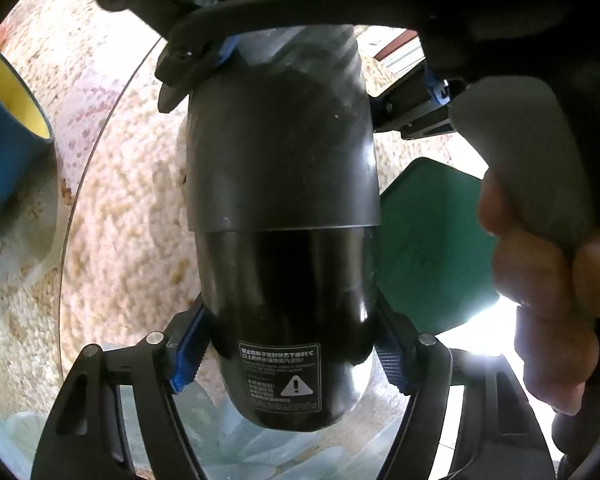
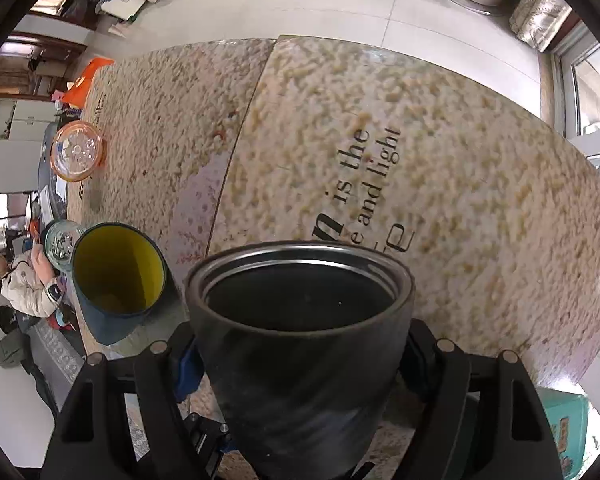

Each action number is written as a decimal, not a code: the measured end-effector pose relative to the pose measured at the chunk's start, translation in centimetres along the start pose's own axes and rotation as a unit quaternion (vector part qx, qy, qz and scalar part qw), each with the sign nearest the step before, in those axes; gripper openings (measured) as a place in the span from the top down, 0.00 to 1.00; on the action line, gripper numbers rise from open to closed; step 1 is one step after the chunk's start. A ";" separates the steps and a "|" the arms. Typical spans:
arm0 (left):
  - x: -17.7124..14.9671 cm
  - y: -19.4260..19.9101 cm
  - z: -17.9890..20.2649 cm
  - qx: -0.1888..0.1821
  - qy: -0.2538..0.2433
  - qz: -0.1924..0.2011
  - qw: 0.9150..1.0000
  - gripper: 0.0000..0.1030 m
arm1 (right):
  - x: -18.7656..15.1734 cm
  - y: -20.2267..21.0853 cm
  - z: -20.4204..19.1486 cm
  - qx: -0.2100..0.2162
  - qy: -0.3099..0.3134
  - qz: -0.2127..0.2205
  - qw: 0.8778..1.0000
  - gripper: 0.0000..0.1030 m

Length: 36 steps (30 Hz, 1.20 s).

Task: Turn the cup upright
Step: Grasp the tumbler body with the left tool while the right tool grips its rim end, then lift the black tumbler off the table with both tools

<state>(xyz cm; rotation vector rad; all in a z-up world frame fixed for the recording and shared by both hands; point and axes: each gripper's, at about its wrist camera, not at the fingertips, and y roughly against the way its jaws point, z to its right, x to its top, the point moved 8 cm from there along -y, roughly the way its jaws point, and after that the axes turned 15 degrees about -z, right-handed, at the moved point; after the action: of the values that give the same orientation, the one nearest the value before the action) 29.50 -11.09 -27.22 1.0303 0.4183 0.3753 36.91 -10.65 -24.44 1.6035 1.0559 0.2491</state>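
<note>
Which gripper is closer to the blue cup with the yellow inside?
Hard to call. The blue cup stands just left of the right gripper and also left of the left gripper. Both are shut on the black cup.

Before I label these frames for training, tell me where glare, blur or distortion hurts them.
Left wrist view: blown-out glare at lower right by the hand; the black cup fills the frame, label text partly legible. Right wrist view: evenly lit, fisheye bends the table; the blue cup is sharp.
</note>
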 end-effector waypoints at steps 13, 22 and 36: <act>-8.6 3.4 -1.1 0.045 -0.068 -0.023 0.996 0.27 | -7.8 1.6 2.5 0.048 -0.040 0.022 0.998 0.26; -17.9 6.5 -6.2 0.070 -0.129 -0.058 0.988 0.27 | -15.5 -0.7 -1.3 0.078 -0.083 0.040 0.993 0.26; -30.1 8.4 -16.3 0.094 -0.158 -0.127 0.975 0.27 | -20.8 -7.9 -8.2 0.108 -0.127 0.027 0.986 0.26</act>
<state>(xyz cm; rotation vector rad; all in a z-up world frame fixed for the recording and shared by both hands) -5.37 -9.79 -22.43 1.1825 0.2963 -0.0605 15.78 -20.71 -20.96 1.8062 0.8656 -0.0369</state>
